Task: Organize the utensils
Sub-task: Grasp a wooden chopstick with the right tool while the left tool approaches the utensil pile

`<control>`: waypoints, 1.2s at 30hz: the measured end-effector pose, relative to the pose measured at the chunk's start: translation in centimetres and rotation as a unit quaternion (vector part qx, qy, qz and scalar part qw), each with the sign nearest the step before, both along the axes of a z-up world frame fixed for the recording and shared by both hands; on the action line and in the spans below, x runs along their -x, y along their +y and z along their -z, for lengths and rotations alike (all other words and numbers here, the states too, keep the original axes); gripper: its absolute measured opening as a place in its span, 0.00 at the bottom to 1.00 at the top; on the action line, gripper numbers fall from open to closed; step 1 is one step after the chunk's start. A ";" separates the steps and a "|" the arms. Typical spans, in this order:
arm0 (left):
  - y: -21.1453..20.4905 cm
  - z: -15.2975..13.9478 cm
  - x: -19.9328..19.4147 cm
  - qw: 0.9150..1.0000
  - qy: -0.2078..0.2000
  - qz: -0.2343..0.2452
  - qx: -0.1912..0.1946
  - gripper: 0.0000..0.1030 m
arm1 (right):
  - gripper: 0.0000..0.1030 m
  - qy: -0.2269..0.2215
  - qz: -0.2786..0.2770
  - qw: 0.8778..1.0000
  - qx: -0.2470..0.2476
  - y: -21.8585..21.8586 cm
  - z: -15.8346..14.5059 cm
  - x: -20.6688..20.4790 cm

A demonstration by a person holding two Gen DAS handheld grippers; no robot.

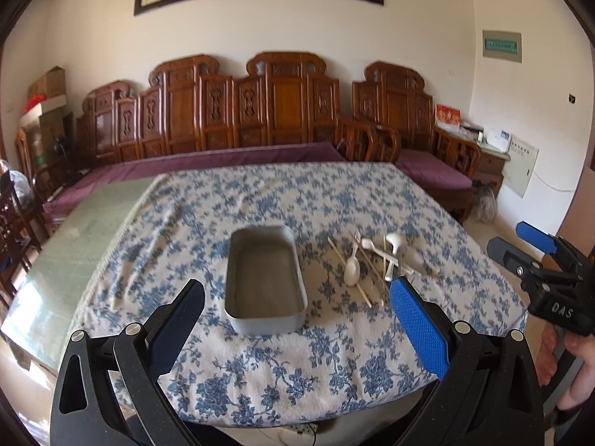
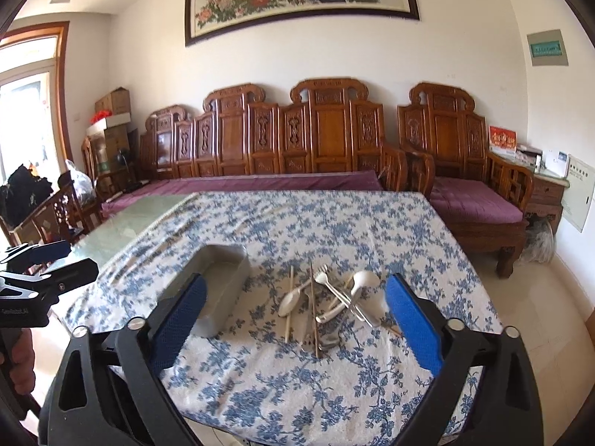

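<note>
Utensils (image 2: 327,301) lie in a loose heap on the counter (image 2: 334,390), toward its near right corner: white spoons, metal forks and wooden chopsticks crossing one another. Just left of the heap, apart from it, stands a grey metal tray (image 1: 264,282), nothing in it. Left tongs (image 1: 297,312) hang spread wide above the near edge, holding nothing. Right tongs (image 2: 295,319) are likewise spread wide and bare, over the heap.
</note>
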State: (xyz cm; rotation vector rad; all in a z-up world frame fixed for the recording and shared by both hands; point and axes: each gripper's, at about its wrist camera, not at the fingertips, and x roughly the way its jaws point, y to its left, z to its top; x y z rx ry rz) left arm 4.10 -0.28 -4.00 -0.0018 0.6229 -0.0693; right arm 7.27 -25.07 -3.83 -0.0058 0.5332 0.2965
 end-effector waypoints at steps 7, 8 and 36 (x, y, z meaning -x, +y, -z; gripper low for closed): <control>-0.1 2.8 -2.5 0.999 0.038 0.020 0.011 0.94 | 0.74 0.044 0.001 0.999 0.015 -1.3 3.4 -3.8; -0.2 3.1 -2.8 0.999 0.042 0.023 0.010 0.94 | 0.70 0.050 -0.002 0.999 0.017 -1.5 4.0 -4.3; -5.1 8.9 -12.8 0.990 0.100 0.095 -0.015 0.76 | 0.10 0.194 -0.100 0.976 0.016 0.6 17.1 -13.9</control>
